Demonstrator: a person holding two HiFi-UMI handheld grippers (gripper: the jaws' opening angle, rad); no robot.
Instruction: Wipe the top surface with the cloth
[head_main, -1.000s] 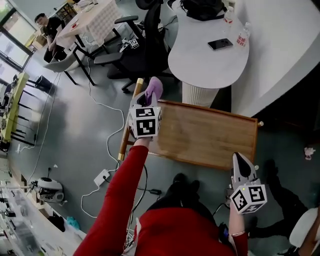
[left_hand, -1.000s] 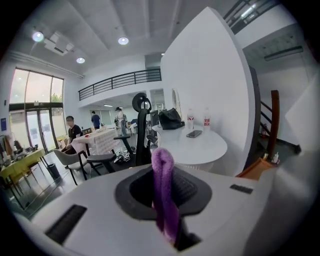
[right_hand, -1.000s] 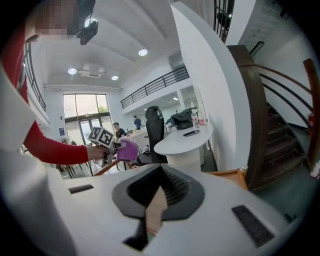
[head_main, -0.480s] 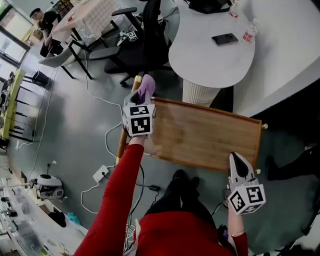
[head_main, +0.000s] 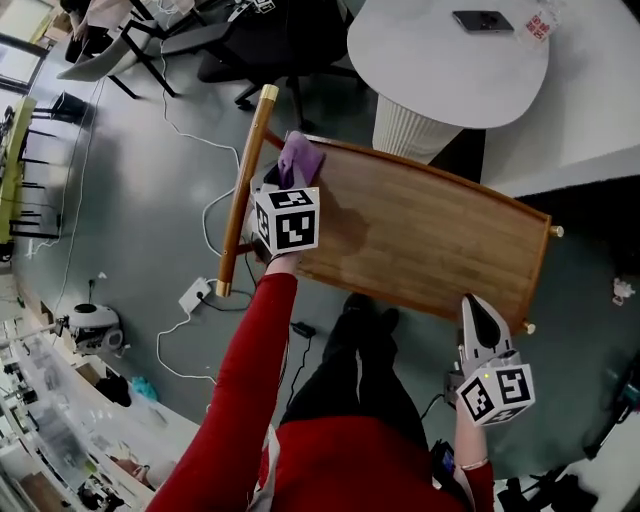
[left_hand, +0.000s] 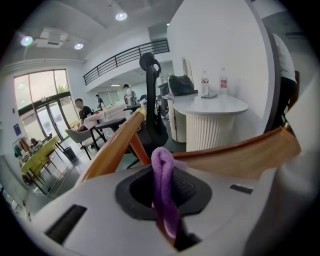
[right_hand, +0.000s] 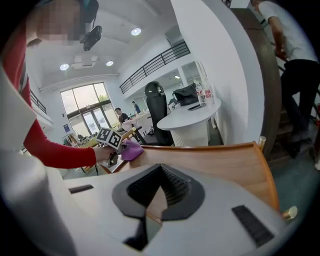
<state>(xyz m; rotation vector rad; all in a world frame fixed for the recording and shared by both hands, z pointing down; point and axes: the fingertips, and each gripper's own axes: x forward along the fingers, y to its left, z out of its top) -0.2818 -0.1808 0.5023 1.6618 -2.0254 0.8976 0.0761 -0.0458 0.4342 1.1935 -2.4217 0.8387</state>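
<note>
The wooden top surface (head_main: 420, 240) of a low cart lies below me in the head view. A purple cloth (head_main: 300, 160) rests at its far left corner, by the handle bar (head_main: 243, 190). My left gripper (head_main: 291, 178) is shut on that cloth; in the left gripper view the cloth (left_hand: 164, 190) stands pinched upright between the jaws, with the wooden top (left_hand: 240, 157) beyond. My right gripper (head_main: 477, 305) hangs off the near right edge, shut and empty. The right gripper view looks across the wooden top (right_hand: 215, 160) to the cloth (right_hand: 131, 149).
A round white table (head_main: 450, 60) with a phone (head_main: 483, 20) stands just behind the cart. A black office chair (head_main: 270, 40) is at the far left. A cable and power strip (head_main: 192, 295) lie on the grey floor to the left.
My left gripper has brought the cloth from beside the handle bar onto the top's far left corner. The right gripper has stayed by the near right edge.
</note>
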